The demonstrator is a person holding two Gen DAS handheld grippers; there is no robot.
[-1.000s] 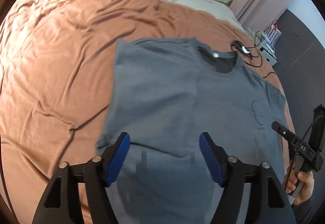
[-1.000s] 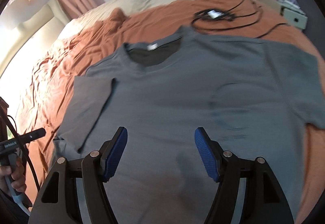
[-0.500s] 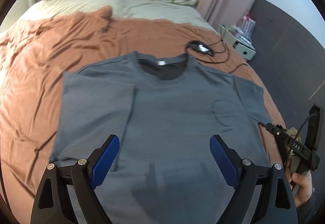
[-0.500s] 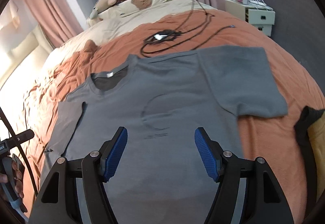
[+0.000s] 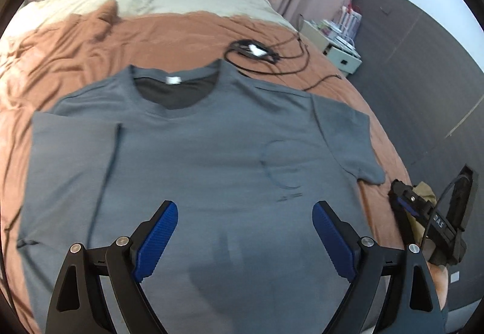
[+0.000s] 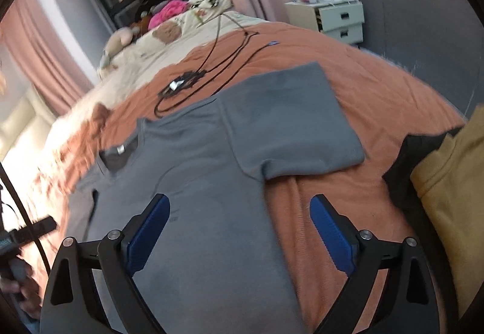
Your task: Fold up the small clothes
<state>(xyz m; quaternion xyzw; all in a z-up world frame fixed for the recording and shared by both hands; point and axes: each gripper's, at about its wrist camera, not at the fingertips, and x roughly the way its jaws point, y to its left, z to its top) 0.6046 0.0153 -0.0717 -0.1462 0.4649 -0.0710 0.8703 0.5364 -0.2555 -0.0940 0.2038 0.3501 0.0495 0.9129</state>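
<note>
- Up close, the left gripper [image 5: 245, 235] hangs over the near half of a grey T-shirt [image 5: 211, 167], jaws spread wide with nothing between them; they have just been opening.
- The right gripper [image 6: 237, 231] hovers over the shirt's right side seam, one pad above grey cloth, the other above bare bedspread. Its jaws have also just been opening and grip nothing.
- The T-shirt lies face up and flat on a rust-orange bedspread [image 5: 75, 40], collar at the far end. Its left sleeve [image 5: 72, 152] is already folded in over the body; its right sleeve [image 6: 290, 119] lies spread out to the right.
- The shirt looks like thin, soft knit: light, limp, likely to sag and wrinkle when lifted. Pinching at an edge seems best, probably the right sleeve hem and the right side seam below it, so the fold lands straight.
- A black cable coil [image 5: 254, 51] lies just beyond the collar, apart from the shirt.
- A mustard-yellow garment [image 6: 447, 197] over something black lies to the right, near the spread sleeve but clear of it.
- Cream bedding, soft toys and a white drawer unit [image 6: 335, 19] stand far off, out of the way.
</note>
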